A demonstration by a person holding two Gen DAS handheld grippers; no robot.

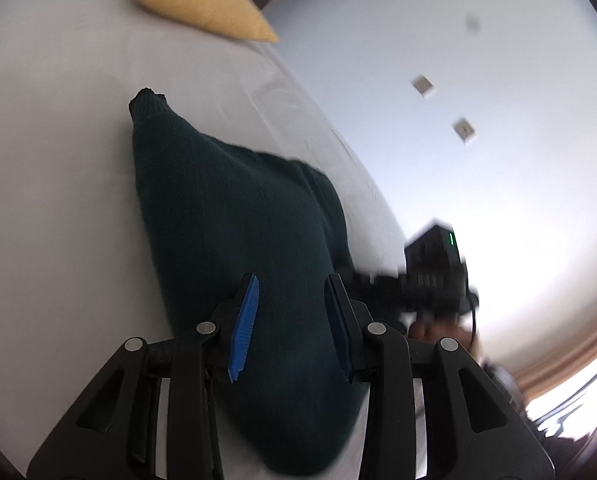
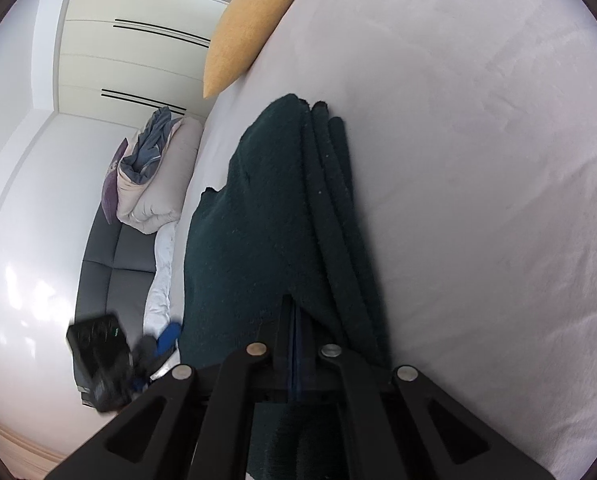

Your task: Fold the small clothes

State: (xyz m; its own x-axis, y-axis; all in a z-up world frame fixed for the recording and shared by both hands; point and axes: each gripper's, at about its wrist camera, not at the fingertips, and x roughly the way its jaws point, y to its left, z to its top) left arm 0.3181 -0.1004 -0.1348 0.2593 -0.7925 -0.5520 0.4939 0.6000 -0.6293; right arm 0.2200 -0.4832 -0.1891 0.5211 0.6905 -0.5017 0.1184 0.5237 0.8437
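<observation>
A dark green knit garment (image 1: 234, 216) lies bunched on a white bed (image 1: 58, 160). My left gripper (image 1: 291, 280) has its blue pads (image 1: 244, 328) pressed against a thick bundle of the knit that fills the gap between them. In the right wrist view the same garment (image 2: 258, 208) shows several folded layers running away from me. My right gripper (image 2: 292, 300) is shut, its tips tucked under the near edge of the fabric. The right gripper (image 1: 438, 276) appears blurred at the garment's right side, held by a hand (image 1: 430, 330).
A yellow pillow (image 1: 202, 4) lies at the far end of the bed (image 2: 478, 160). Beside the bed stands a grey sofa (image 2: 110, 264) with a bundled duvet (image 2: 154, 184). Behind it are white wardrobe doors (image 2: 138, 52). Wall sockets (image 1: 423, 86) show on the right.
</observation>
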